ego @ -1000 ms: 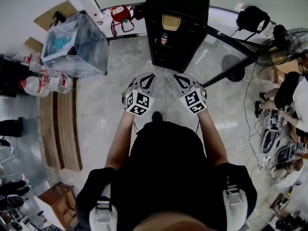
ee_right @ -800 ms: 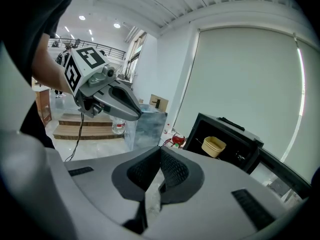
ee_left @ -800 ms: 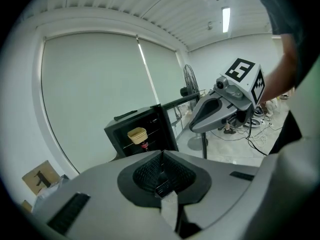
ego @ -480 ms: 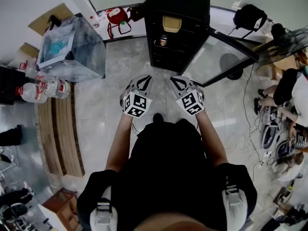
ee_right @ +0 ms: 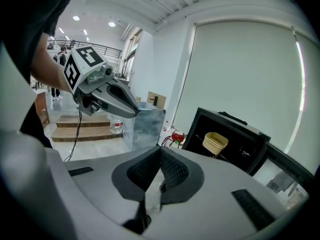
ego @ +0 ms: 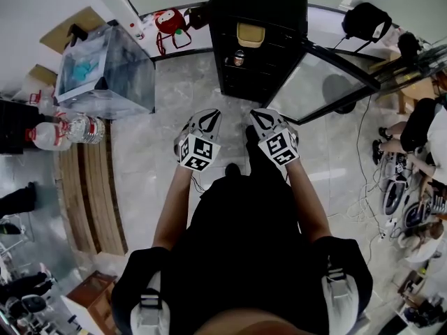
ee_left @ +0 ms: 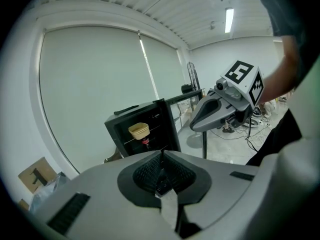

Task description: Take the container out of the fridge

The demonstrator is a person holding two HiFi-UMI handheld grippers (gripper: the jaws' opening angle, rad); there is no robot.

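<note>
**While the container waits on its shelf, the lift has not begun**

Although the fridge (ego: 260,2) stands with its glass door (ego: 325,82) wide open, the container (ego: 249,33) rests untouched on an upper shelf, above a small can (ego: 239,58); the opening looks done, and the reach, the grip and the withdrawal are all left; the left gripper (ego: 211,114) and the right gripper (ego: 258,117) hang side by side near the person's waist, well apart from the fridge, each with jaws pressed together on nothing; the container is a tan tub, upright, mouth facing up; its longer side seems to run across the shelf, parallel to the fridge front, though it looks nearly square.
</note>
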